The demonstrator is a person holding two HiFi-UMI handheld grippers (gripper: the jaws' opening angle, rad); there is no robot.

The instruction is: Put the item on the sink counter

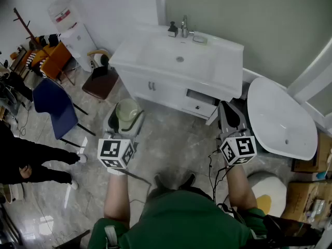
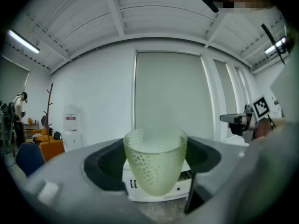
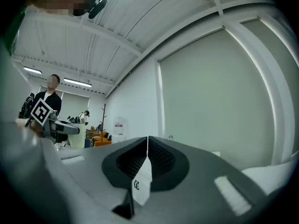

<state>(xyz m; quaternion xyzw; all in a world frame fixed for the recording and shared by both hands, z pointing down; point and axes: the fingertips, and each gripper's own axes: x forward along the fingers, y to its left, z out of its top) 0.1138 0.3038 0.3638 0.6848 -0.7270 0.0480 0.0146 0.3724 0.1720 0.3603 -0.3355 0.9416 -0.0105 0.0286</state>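
A pale green dimpled glass cup (image 1: 127, 111) (image 2: 155, 164) stands upright between the jaws of my left gripper (image 1: 125, 121) (image 2: 155, 174), which is shut on it and holds it above the floor. The white sink counter (image 1: 155, 48) with its basin and faucet (image 1: 184, 27) lies ahead of it, a little to the right. My right gripper (image 1: 230, 116) (image 3: 146, 146) is shut with nothing in it, near the counter's right front corner. In the right gripper view the left gripper with the cup (image 3: 74, 135) shows far left.
A dark soap bottle (image 1: 172, 30) and a small dish (image 1: 199, 39) sit by the faucet. A white tub (image 1: 280, 121) stands to the right, cardboard boxes (image 1: 306, 198) beyond it. To the left are a brown stool (image 1: 100, 83), a blue chair (image 1: 52, 105) and a person in black (image 1: 31, 162).
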